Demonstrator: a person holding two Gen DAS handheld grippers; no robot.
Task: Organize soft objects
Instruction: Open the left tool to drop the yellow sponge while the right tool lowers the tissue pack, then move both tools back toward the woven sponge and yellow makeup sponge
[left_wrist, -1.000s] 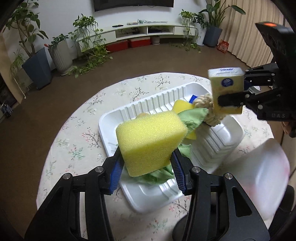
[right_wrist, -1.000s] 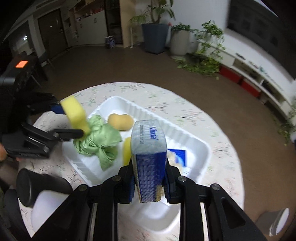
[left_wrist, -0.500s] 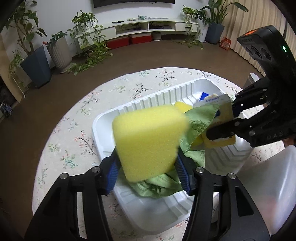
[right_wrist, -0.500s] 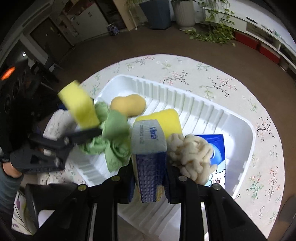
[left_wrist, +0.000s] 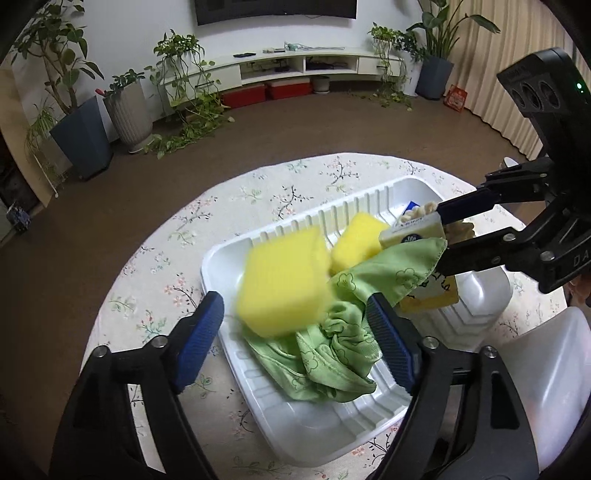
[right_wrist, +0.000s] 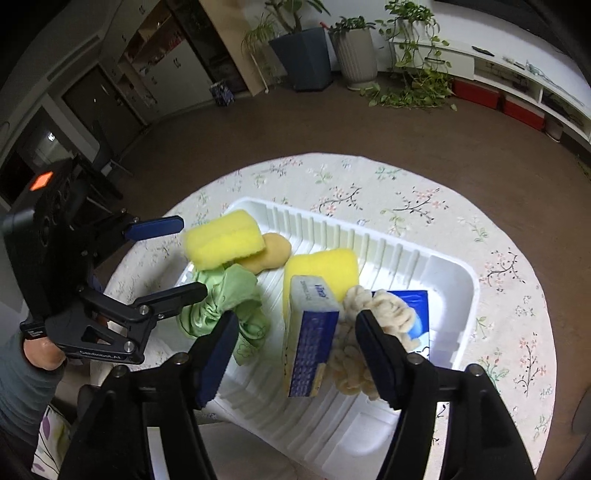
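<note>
Both tools wide, holding nothing. Left tool (left_wrist: 295, 325) over near end of white tray (left_wrist: 314, 439); blurred yellow sponge (left_wrist: 282, 286) between its fingers, touching neither, above green cloth (left_wrist: 332, 350) bunched in tray. Right tool (right_wrist: 291, 347) over tray too; tissue pack (right_wrist: 308, 336) stands tilted between its fingers, free of both, against second sponge (right_wrist: 321, 269) and beige rope toy (right_wrist: 380, 314). Blue packet (right_wrist: 413, 299) under toy. Tan sponge (right_wrist: 271, 251) at tray's far side. Tray sits on floral counter (right_wrist: 498, 295).
</note>
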